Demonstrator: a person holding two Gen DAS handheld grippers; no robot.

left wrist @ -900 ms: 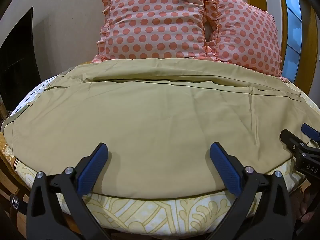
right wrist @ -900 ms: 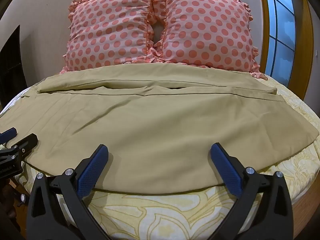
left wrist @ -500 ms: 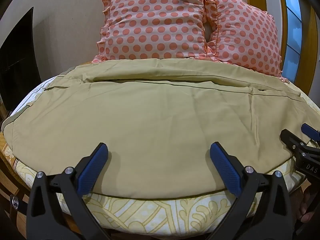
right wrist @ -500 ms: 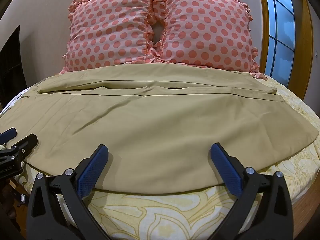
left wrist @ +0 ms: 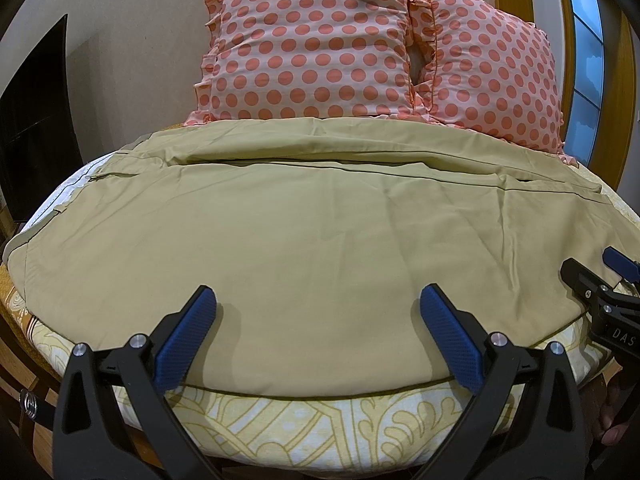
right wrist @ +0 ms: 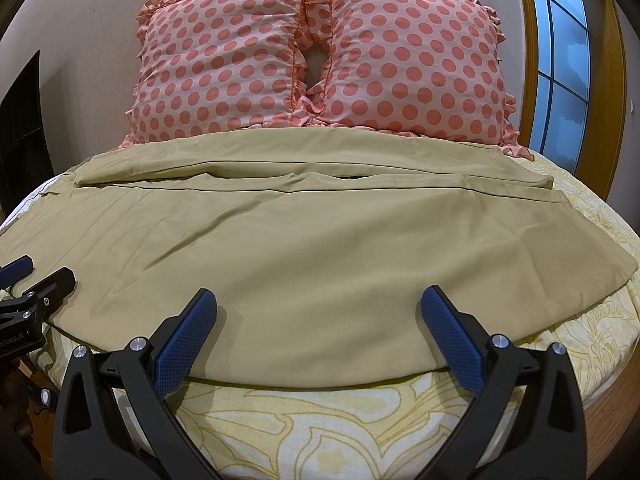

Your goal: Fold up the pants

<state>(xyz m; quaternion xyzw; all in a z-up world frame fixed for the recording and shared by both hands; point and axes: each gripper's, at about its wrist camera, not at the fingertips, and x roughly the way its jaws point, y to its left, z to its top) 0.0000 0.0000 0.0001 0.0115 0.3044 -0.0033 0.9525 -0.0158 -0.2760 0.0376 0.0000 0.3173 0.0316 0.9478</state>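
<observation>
My left gripper (left wrist: 318, 332) and right gripper (right wrist: 318, 332) both hover with fingers spread wide above the near edge of the pants (right wrist: 304, 264), which lie flat across the bed (right wrist: 320, 432)

- Khaki cotton pants (left wrist: 304, 248) lie spread across the yellow-patterned bed (left wrist: 288, 424).
- Left hand-held gripper (left wrist: 318, 334), blue pads parted, hovers over the near hem.
- Two pink polka-dot pillows (left wrist: 312, 48) stand behind.
</observation>
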